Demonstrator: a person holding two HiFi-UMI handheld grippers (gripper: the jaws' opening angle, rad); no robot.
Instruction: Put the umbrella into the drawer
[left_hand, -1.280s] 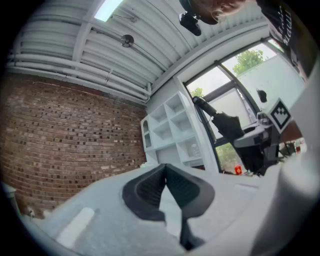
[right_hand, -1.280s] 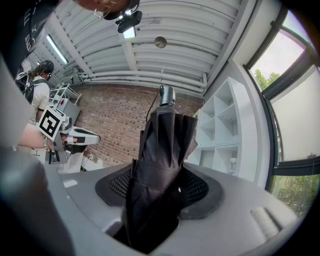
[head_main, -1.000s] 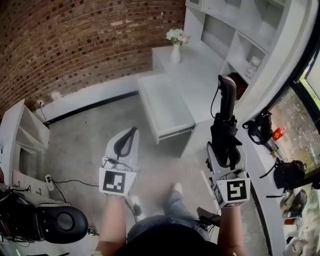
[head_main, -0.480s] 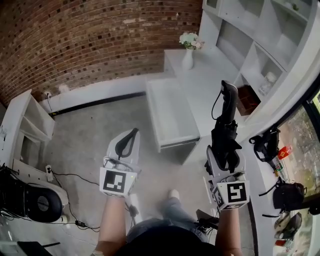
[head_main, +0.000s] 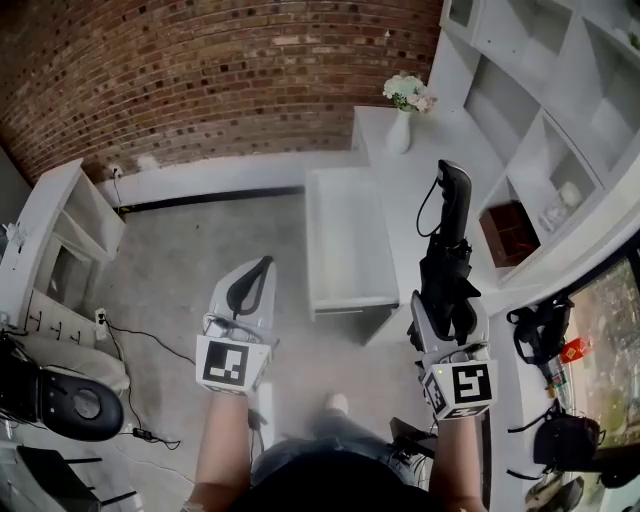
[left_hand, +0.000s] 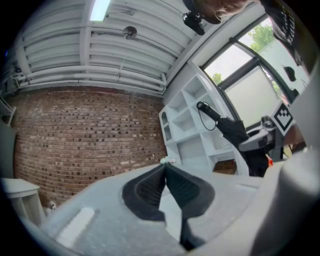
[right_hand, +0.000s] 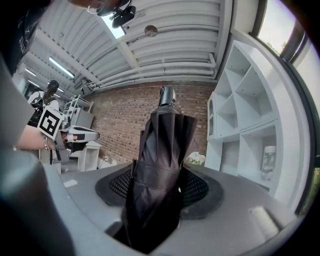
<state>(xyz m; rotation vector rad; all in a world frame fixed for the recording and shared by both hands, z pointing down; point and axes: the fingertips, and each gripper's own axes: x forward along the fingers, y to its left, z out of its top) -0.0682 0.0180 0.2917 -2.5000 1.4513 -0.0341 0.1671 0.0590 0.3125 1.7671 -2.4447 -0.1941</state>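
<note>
In the head view, the right claw (head_main: 447, 318) sits at lower right of the frame, closed around a folded black umbrella (head_main: 446, 272). The umbrella stands up out of the claw, with its handle (head_main: 455, 188) toward the top of the frame. The left claw (head_main: 252, 283) is at lower left, narrowed to nothing, with no object in it. Between the two and higher in the frame, the white drawer (head_main: 346, 235) stands pulled out over the grey floor (head_main: 190, 260), and the umbrella is just to the right of it, apart from it. A vase of flowers (head_main: 403, 103) stands on the white table (head_main: 425, 165) behind the drawer, with a brick wall (head_main: 200, 80) across the top and a white shelf unit (head_main: 540, 110) at upper right.

In the left gripper view, the left claw (left_hand: 164, 172) shows its two dark pads pressed tip to tip at centre. The umbrella (left_hand: 226, 126) appears at right of the frame, tilted, in the right claw (left_hand: 260, 141), in front of the shelf unit (left_hand: 189, 125). The brick wall (left_hand: 85, 135) fills the left half.

In the right gripper view, the right claw (right_hand: 158, 186) grips the umbrella (right_hand: 162, 150) low on its folded canopy, and the umbrella rises straight up the middle of the frame. The left claw (right_hand: 76, 134) is small at far left. The flowers (right_hand: 196, 159) and the shelf unit (right_hand: 240, 115) are at right.
</note>
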